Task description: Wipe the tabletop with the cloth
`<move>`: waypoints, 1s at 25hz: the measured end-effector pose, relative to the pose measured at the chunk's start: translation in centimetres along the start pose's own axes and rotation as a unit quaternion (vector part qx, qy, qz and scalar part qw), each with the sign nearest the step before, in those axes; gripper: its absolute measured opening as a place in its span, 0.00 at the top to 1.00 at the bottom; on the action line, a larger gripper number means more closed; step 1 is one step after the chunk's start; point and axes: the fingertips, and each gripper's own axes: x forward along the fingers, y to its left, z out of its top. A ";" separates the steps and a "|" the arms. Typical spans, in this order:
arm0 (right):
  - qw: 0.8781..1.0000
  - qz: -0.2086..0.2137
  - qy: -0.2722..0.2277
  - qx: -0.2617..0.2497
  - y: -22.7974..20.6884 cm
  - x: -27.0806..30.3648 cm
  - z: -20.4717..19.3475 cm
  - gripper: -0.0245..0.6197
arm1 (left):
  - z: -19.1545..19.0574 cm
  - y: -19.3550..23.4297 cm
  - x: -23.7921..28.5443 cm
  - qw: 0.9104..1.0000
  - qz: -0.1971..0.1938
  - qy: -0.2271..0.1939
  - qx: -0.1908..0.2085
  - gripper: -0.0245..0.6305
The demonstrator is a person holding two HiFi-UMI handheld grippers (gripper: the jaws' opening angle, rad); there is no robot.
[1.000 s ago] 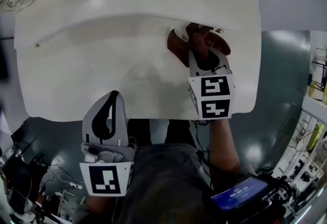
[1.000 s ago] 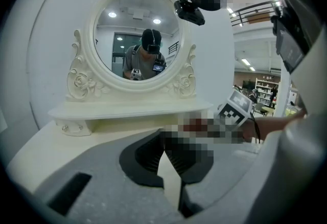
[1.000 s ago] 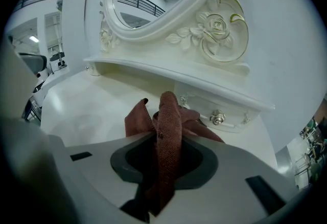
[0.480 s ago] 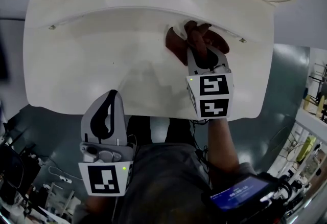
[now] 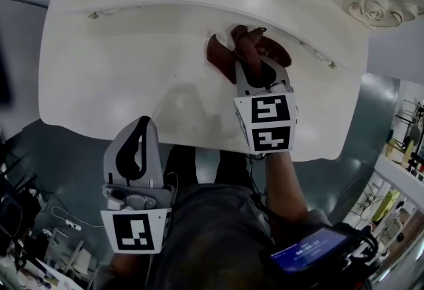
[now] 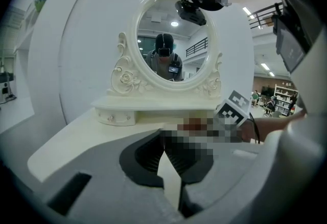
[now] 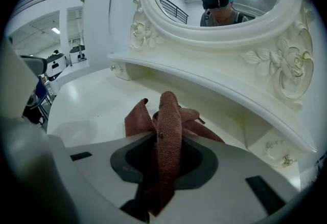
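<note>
Mid-wipe, the cloth (image 5: 218,53) is clamped in the right tool (image 5: 254,69), to be dragged across the bench (image 5: 119,50) next; the left tool (image 5: 142,124) is shut, empty.

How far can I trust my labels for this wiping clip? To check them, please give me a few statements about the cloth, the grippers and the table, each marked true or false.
1. The right gripper has its jaws closed on the cloth. True.
2. The cloth is blue. False: it is reddish brown.
3. The left gripper holds a second cloth. False: nothing is between its jaws.
4. A mirror stands at the back of the table. True.
5. The cloth lies at the table's front edge. False: it is near the back, close to the raised shelf.
</note>
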 end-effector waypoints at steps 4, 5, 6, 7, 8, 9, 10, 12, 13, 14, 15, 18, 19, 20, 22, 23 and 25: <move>1.000 0.012 -0.001 -0.011 1.3 1.2 0.2 0.81 | -0.9 0.8 0.1 1.000 0.008 0.002 -0.008 0.94; 1.000 0.014 0.000 -0.012 1.0 1.8 0.1 0.81 | -1.3 0.7 0.7 1.000 0.009 0.004 -0.010 0.94; 1.000 0.016 0.001 -0.014 0.8 2.3 -0.1 0.81 | -1.7 0.7 1.2 1.000 0.009 0.006 -0.012 0.94; 1.000 0.018 0.001 -0.016 0.9 2.6 -0.1 0.81 | -1.9 0.8 1.4 1.000 0.010 0.007 -0.015 0.94; 1.000 0.019 0.002 -0.019 1.2 2.8 -0.1 0.81 | -2.1 0.9 1.4 1.000 0.011 0.007 -0.017 0.94; 1.000 0.020 0.002 -0.022 1.7 2.8 0.0 0.81 | -2.2 1.2 1.3 1.000 0.011 0.006 -0.019 0.94; 0.999 0.022 0.002 -0.026 2.2 2.8 0.1 0.81 | -2.3 1.4 1.0 1.000 0.011 0.004 -0.021 0.94; 0.999 0.024 0.001 -0.030 3.3 2.6 0.2 0.81 | -2.5 1.9 0.5 1.000 0.009 0.001 -0.024 0.94; 0.999 0.025 0.000 -0.032 3.9 2.4 0.2 0.81 | -2.6 2.1 0.2 1.000 0.007 -0.001 -0.024 0.94; 0.999 0.026 0.000 -0.033 4.2 2.3 0.1 0.81 | -2.6 2.1 0.1 1.000 0.004 -0.004 -0.024 0.94; 0.999 0.027 0.000 -0.033 4.4 2.3 0.0 0.81 | -2.6 2.0 0.2 1.000 0.001 -0.008 -0.021 0.94; 0.999 0.032 -0.001 -0.033 4.8 2.2 -0.5 0.81 | -2.8 1.6 0.6 1.000 -0.007 -0.008 -0.021 0.94; 0.999 0.034 -0.002 -0.035 5.1 2.1 -0.6 0.81 | -2.9 1.5 0.6 1.000 -0.008 -0.005 -0.023 0.94; 0.999 0.036 -0.003 -0.036 5.5 1.9 -0.7 0.81 | -2.9 1.5 0.5 1.000 -0.008 -0.004 -0.024 0.94; 0.998 0.040 -0.004 -0.038 5.9 1.7 -0.9 0.81 | -2.6 1.5 0.5 1.000 -0.008 -0.008 -0.022 0.94; 0.998 0.042 -0.003 -0.039 6.0 1.6 -1.1 0.81 | -2.4 1.5 0.7 1.000 -0.008 -0.012 -0.019 0.94; 0.998 0.048 -0.005 -0.047 6.5 1.4 -1.2 0.81 | -2.0 1.5 1.1 1.000 -0.007 -0.020 -0.012 0.94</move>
